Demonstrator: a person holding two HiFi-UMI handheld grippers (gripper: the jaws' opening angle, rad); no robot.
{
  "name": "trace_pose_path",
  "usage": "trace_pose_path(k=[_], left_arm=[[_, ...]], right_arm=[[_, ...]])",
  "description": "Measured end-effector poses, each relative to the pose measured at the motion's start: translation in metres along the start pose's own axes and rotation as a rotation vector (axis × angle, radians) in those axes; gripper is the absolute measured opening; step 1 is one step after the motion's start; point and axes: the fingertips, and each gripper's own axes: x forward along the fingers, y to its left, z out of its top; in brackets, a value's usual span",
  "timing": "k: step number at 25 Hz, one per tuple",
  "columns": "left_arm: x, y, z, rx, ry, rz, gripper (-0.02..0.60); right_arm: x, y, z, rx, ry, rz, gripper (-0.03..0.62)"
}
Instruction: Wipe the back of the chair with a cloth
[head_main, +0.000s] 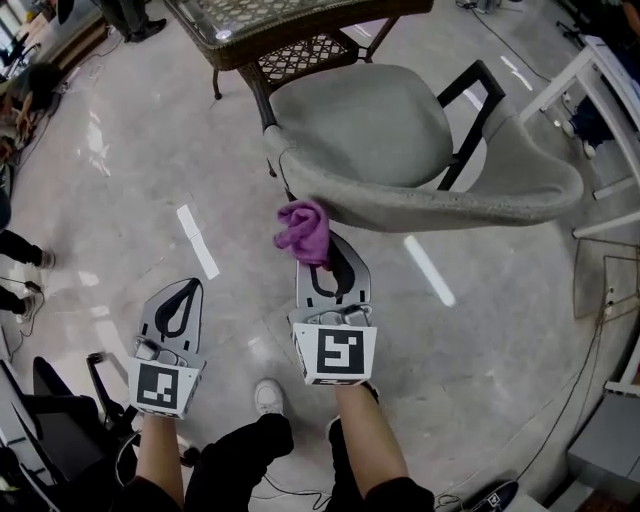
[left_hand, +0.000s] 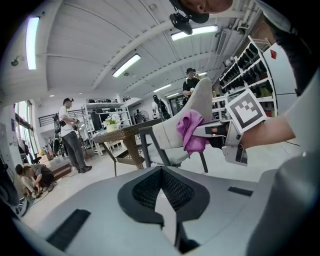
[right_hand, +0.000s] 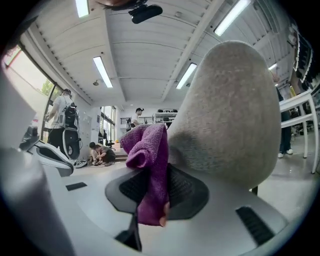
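Note:
A grey upholstered chair with black legs stands ahead of me; its curved backrest faces me. My right gripper is shut on a purple cloth, and the bunched cloth touches the left end of the backrest's outer face. In the right gripper view the cloth hangs between the jaws, with the backrest close at the right. My left gripper is lower left, away from the chair, shut and holding nothing. The left gripper view shows the chair and the cloth at a distance.
A wicker table with a glass top stands just behind the chair. A white frame is at the right, cables trail on the floor there, and a black stand sits lower left. People stand farther back.

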Motion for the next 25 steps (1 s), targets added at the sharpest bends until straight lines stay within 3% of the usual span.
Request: trace_pose_path(k=[5, 18, 25], left_arm=[[-0.002, 0.029, -0.016, -0.006, -0.03, 0.069, 0.009], [0.035, -0.035, -0.02, 0.08, 0.007, -0.078, 0.009], [0.06, -0.076, -0.005, 0.083, -0.026, -0.139, 0.009]], right_arm=[[0.028, 0.004, -0.01, 0.014, 0.018, -0.027, 0.098], [-0.013, -0.055, -0.013, -0.066, 0.002, -0.115, 0.098], [-0.043, -0.101, -0.015, -0.09, 0.003, -0.181, 0.098]])
